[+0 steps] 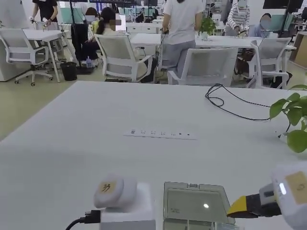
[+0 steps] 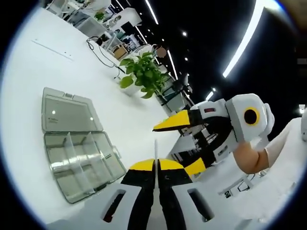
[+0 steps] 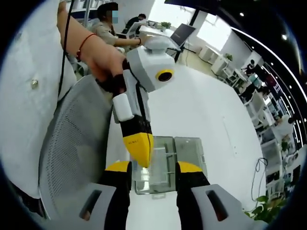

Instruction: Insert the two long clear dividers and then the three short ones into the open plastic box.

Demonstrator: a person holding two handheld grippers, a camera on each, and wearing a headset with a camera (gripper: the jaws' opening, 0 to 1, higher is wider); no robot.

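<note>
**Open clear plastic box on the white workbench, with one divider held above it.**

The left gripper (image 2: 156,165) has its yellow-tipped jaws pressed together on a thin, flat, clear divider (image 2: 155,149), seen edge-on as a pale upright sliver rising between them. The right gripper (image 3: 153,167) holds nothing, its blunt yellow-tipped jaws spread wide. The plastic box (image 2: 53,175) is a shallow, rounded-corner rectangle of grey-tinted transparent plastic lying on the smooth matte table (image 1: 96,143), near both grippers. Its hinged lid (image 2: 67,112) lies flat and glossy beside the base, catching a point of light. Clear inserted dividers (image 2: 72,151) already stand in the base and split it into compartments; their number cannot be told. A leafy green plant (image 2: 144,72) stands farther along the table.
</note>
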